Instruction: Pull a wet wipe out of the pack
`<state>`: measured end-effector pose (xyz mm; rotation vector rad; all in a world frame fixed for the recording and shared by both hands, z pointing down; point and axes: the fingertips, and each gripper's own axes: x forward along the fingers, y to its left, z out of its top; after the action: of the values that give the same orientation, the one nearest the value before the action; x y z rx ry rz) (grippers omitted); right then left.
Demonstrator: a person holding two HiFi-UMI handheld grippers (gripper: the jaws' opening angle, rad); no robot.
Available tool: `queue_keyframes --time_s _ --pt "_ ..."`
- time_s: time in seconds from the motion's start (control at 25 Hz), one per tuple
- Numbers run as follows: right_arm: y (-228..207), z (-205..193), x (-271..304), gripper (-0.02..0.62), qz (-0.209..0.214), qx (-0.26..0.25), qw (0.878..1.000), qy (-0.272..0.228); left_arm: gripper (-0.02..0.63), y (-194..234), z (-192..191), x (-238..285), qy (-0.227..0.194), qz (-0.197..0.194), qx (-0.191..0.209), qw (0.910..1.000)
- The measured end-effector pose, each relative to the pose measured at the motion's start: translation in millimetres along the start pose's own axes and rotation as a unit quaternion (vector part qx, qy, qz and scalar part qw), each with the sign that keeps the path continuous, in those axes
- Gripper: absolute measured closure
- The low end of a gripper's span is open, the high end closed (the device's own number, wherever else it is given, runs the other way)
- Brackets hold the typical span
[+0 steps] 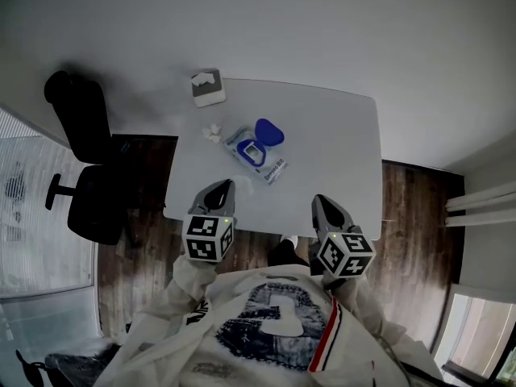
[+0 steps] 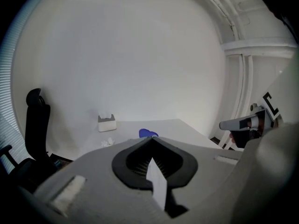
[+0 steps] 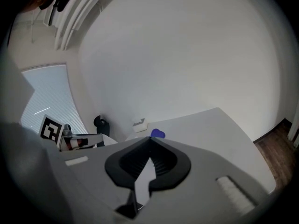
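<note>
The left claw (image 1: 223, 186), pressed together and empty, hovers at the near edge of the surface (image 1: 339, 135); the wipe pack (image 1: 256, 153) lies mid-surface, blue lid (image 1: 269, 131) open; the right claw (image 1: 322, 203), likewise pressed together and empty, should spread before pinching a wipe while the left pins the pack

Pale sweatshirt (image 1: 242, 289) with dark blue chest print and red-navy stripe; grey left tongs (image 1: 219, 190) and right tongs (image 1: 326, 208) bear black-and-white marker cubes (image 1: 209, 238)
</note>
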<state>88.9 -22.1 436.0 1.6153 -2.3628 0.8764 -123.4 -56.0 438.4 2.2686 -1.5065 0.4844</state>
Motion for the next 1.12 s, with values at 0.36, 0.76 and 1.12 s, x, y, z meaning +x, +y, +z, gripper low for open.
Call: queue_keyframes --time_s 0.36,0.76,1.12 --pt "48 -38 -47 0.589 -0.011 -0.014 1.000 -0.016 0.603 -6 -16 -70 -0.035 -0.017 0.022 0.9990" --pt "108 -74 -87 0.589 0.006 -0.045 0.999 -0.029 0.603 -10 -33 -156 -0.075 -0.012 0.023 0.9969" --pt "152 -57 -143 0.589 0.005 -0.114 0.989 -0.097 0.603 -28 -19 -229 -0.134 -0.004 0.031 0.9905"
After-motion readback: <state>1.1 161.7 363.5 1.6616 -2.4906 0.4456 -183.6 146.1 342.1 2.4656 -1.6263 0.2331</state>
